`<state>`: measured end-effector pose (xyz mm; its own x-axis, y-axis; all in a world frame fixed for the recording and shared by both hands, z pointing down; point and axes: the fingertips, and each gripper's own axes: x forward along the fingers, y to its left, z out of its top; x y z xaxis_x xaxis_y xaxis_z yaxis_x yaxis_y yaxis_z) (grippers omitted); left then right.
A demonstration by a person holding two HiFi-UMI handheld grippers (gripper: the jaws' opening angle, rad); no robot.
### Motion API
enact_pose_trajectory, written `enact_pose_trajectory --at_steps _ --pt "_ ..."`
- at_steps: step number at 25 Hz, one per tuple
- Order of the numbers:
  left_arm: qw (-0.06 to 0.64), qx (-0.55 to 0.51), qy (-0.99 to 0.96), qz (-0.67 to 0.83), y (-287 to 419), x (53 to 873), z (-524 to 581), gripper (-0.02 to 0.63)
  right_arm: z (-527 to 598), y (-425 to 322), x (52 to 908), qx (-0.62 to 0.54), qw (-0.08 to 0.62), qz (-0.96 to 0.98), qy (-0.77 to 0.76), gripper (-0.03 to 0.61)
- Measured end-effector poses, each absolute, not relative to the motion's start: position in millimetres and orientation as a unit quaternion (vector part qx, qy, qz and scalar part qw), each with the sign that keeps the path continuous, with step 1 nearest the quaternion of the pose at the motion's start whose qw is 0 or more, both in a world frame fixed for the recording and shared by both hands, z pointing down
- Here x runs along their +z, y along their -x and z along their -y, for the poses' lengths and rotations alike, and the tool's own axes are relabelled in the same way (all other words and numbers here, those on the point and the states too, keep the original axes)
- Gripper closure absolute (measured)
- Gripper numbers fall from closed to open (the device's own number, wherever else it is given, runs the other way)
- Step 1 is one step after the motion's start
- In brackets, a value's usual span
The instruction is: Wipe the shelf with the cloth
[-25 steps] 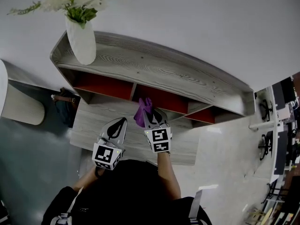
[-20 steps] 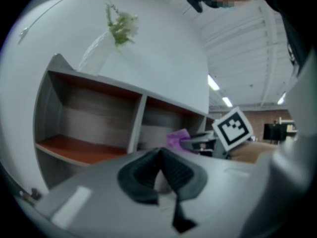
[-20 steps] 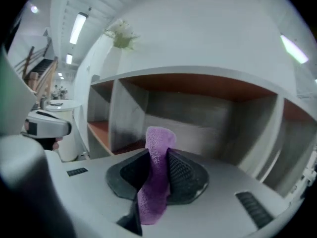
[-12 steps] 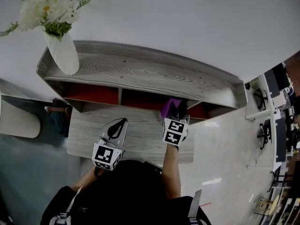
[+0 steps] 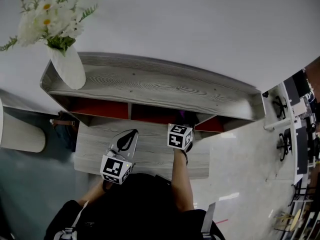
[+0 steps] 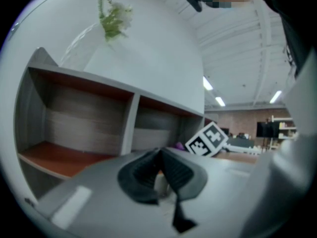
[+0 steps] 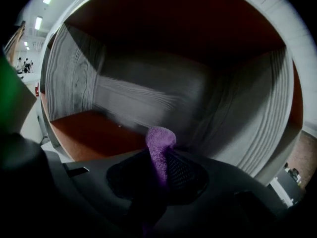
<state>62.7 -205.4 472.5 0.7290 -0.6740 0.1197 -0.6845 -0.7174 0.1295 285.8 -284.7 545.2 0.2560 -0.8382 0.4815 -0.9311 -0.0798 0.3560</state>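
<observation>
The shelf unit [image 5: 165, 86] has a grey wood top and red compartments beneath. My right gripper [image 7: 161, 157] is shut on the purple cloth [image 7: 159, 145], which sticks up between its jaws inside a compartment with a red floor [image 7: 94, 133] and a grey wood back wall [image 7: 148, 98]. From the head view only the right gripper's marker cube [image 5: 179, 136] shows at the compartment mouth; the cloth is hidden under the shelf top. My left gripper [image 5: 128, 135] hovers over the lower grey board [image 5: 150, 151], shut with nothing in it [image 6: 160, 155].
A white vase of flowers [image 5: 69, 69] stands on the left end of the shelf top. A brown bag [image 5: 62, 123] sits on the floor left of the unit. Pale floor [image 5: 240, 159] and office furniture lie to the right.
My right gripper moved right along the compartment fronts, then pushed forward into a compartment; the cloth is now out of sight from the head view. The left gripper has barely moved.
</observation>
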Motion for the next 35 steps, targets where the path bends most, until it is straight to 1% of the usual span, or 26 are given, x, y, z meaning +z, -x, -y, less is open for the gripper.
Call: enact_pose_trajectory --at_steps 3,16,26,35 --pt "0.087 0.035 -0.926 0.365 -62.1 475.1 206.5 0.611 290.5 -283.3 551.6 0.072 0.326 0.602 -0.726 0.502" --pt "0.103 0.031 -0.919 0.379 -53.2 481.4 211.6 0.609 315.3 -278.6 556.7 0.058 0.351 0.608 -0.710 0.503" --pt "0.097 0.028 -0.914 0.392 -47.2 478.9 206.9 0.609 343.9 -249.5 559.4 0.062 0.360 0.649 -0.667 0.505" --pt "0.091 0.033 -0.897 0.431 -27.7 477.0 196.6 0.609 361.8 -206.7 560.2 0.049 0.366 0.696 -0.617 0.505"
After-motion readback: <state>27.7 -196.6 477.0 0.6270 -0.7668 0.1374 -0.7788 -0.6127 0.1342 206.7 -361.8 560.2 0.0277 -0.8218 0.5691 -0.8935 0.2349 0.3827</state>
